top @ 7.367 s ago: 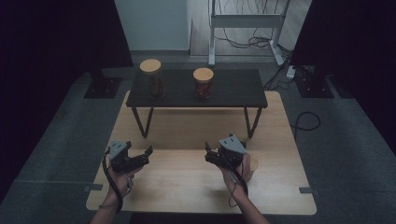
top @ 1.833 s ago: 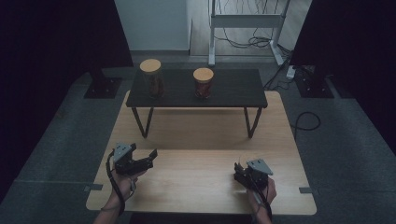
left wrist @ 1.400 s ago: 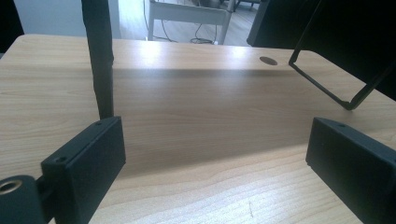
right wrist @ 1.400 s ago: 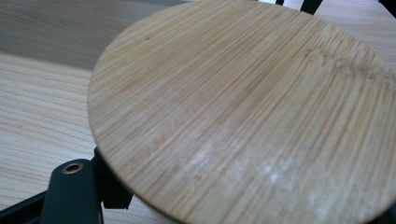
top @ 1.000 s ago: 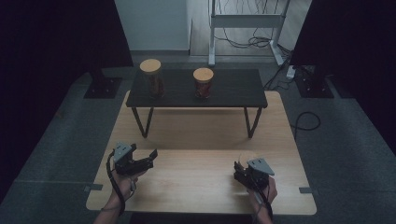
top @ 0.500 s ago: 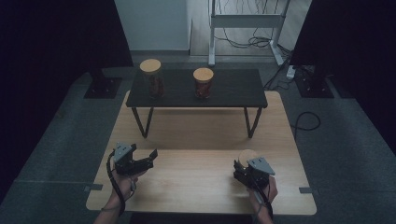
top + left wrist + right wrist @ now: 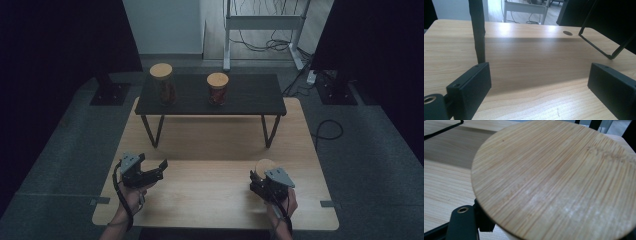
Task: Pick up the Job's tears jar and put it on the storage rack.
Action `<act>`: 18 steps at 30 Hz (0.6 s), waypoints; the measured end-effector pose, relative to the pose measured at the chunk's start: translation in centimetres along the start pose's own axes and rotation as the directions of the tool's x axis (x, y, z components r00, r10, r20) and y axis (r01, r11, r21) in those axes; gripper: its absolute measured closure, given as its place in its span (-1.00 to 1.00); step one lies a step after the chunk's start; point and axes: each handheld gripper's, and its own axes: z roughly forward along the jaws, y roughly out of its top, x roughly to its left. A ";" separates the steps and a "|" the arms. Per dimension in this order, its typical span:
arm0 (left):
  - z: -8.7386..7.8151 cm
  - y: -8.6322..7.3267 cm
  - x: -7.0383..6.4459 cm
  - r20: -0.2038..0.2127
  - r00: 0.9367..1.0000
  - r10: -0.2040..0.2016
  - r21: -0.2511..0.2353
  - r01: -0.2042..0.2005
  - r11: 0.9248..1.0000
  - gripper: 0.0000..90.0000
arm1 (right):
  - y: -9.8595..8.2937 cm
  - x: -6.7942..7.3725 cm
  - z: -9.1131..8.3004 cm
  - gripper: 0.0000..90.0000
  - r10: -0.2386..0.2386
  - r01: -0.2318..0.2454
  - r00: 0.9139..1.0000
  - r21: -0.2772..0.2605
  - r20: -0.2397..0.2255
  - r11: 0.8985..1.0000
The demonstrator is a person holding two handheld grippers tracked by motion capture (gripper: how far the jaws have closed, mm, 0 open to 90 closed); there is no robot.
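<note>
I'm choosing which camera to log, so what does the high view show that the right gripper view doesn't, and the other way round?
High view: two glass jars with wooden lids standing on the low black shelf, and the left gripper open over the table. Right gripper view: the fine grain of the round bamboo lid close up, hiding most of the jaws. Both: that lid at the right gripper and the light wooden table.

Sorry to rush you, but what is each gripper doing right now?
Left gripper: open, holding nothing.
Right gripper: shut on a bamboo lid.
</note>
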 end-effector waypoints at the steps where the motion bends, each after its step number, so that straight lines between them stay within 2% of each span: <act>1: 0.0 0.0 0.0 0.000 1.000 0.000 0.000 0.000 1.000 -0.90 | 0.0 0.0 0.0 -0.44 0.000 0.000 1.000 0.001 -0.002 1.000; 7: -0.1 0.0 0.0 0.001 1.000 0.000 -0.003 0.000 1.000 -0.90 | 0.1 0.0 0.0 -0.44 0.004 -0.004 1.000 0.001 -0.013 1.000; 18: -0.3 0.1 0.0 0.004 1.000 0.002 -0.009 -0.002 1.000 -0.90 | 0.6 -0.9 -0.7 -0.44 0.044 -0.045 0.998 -0.018 -0.045 0.999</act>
